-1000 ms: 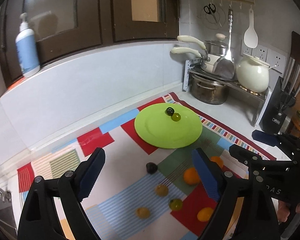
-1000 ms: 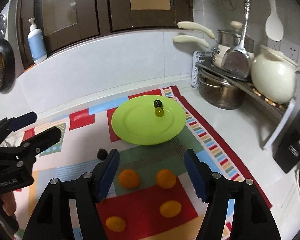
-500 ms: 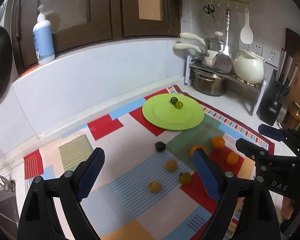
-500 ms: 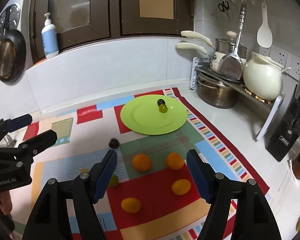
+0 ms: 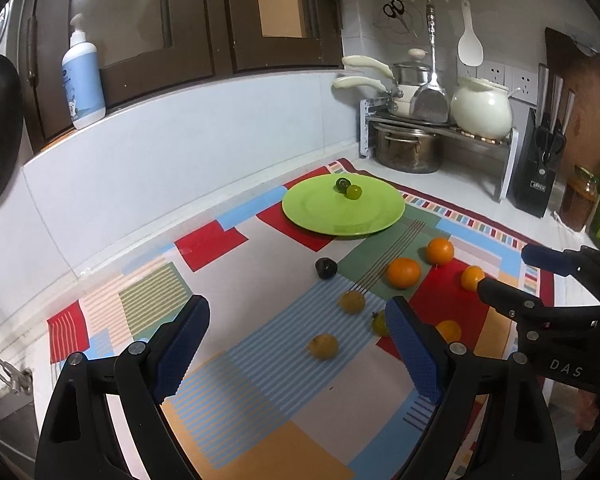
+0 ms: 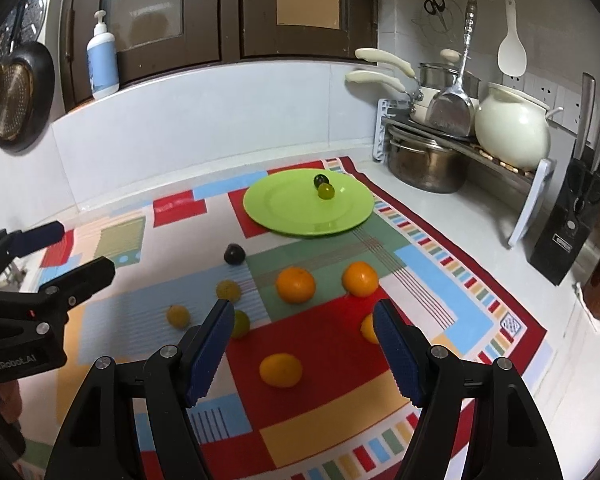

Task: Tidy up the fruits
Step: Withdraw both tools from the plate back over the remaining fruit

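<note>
Two grapes point(image 5: 349, 189) sit on green plate point(image 5: 342, 210); rest of fruit lies loose on mat point(image 6: 324, 432). You've pulled both tongs back vs. a sec ago: left gripper point(image 5: 296, 344) and right gripper point(image 6: 302, 346) released, empty. Next pick probably small fruit point(image 5: 323, 346).

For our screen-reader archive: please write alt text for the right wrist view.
The open right gripper hovers over a patchwork mat strewn with oranges and small fruits. Beyond lies a green plate holding two grapes; the left gripper is at the left edge.
</note>
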